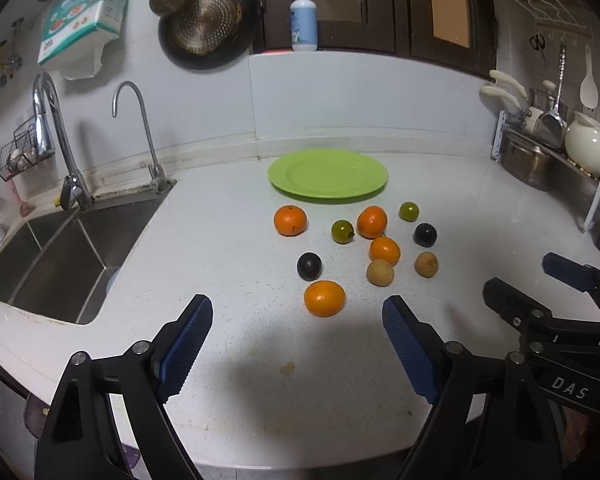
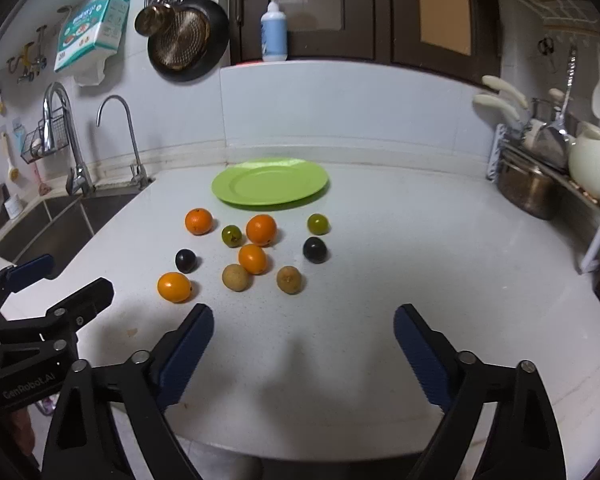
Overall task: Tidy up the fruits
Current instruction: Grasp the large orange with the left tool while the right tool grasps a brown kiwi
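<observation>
A green plate [image 1: 327,174] [image 2: 270,181] lies empty at the back of the white counter. In front of it lie several loose fruits: oranges [image 1: 290,220] [image 2: 261,230], two green ones [image 1: 342,231] [image 2: 318,224], two dark ones [image 1: 309,266] [image 2: 315,250] and two brown ones [image 1: 380,272] [image 2: 289,279]. My left gripper [image 1: 298,312] is open and empty, just short of the nearest orange [image 1: 324,298]. My right gripper [image 2: 304,322] is open and empty, near the front edge, to the right of the fruits. Each gripper shows at the edge of the other's view.
A steel sink [image 1: 56,256] with two taps [image 1: 52,120] is at the left. A dish rack with a pot [image 1: 528,164] and a white jug [image 2: 594,164] stands at the right. A pan [image 1: 208,24] hangs on the wall; a soap bottle [image 1: 303,20] stands on the ledge.
</observation>
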A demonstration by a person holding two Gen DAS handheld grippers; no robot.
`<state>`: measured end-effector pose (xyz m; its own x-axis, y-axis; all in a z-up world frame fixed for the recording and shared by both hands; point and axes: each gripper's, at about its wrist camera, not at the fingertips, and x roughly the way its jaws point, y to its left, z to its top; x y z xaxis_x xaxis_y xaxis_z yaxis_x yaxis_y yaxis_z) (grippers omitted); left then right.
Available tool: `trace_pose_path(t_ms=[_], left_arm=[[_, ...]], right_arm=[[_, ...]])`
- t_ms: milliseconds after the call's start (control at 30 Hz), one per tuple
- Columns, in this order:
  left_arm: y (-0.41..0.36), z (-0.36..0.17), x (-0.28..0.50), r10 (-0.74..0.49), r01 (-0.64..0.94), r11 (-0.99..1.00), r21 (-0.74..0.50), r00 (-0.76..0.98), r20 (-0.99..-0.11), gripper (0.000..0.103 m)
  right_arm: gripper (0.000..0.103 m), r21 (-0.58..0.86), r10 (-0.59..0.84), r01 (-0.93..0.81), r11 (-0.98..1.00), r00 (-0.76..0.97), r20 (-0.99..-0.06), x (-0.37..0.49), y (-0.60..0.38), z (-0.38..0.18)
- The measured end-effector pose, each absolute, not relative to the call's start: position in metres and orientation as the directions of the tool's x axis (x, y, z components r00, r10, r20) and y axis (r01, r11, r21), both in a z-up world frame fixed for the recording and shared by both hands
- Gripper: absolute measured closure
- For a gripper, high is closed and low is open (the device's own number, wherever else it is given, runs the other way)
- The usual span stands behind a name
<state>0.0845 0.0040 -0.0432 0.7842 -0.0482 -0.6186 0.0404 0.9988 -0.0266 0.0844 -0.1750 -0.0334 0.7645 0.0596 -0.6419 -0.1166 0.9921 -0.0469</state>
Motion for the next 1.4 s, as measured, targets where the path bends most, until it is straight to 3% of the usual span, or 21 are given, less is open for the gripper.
trace_pose_path(t_ms=[167,633,1167,1267,1400], left_arm=[[-0.001,-0.051,0.101,-0.031,0.041,0.999,0.002,0.793,-0.608,0.018],[-0.002,-0.082,0.146,-0.107,0.037,0.993,-0.115,0.713,-0.693,0.039],[-0.005,-0.1,0.165,-0.166,0.094,0.986,-0.138,0.653,-0.739,0.058],[-0.005,-0.1,0.167,-0.184,0.104,0.983,-0.154,0.649,-0.738,0.066],[-0.002,-0.102,0.168,-0.177,0.115,0.984,-0.135,0.637,-0.75,0.066]], right_arm=[[0.021,-0.037,0.067,-0.124,0.992,0.737,-0.673,0.109,-0.17,-0.049],[0.043,0.003,0.072,-0.103,0.995,0.676,-0.733,0.159,-0.166,-0.08],[0.062,0.048,0.094,-0.09,0.995,0.621,-0.778,0.187,-0.166,-0.098],[0.066,0.052,0.095,-0.087,0.995,0.615,-0.783,0.19,-0.167,-0.101],[0.073,0.058,0.101,-0.091,0.994,0.607,-0.789,0.191,-0.167,-0.103]])
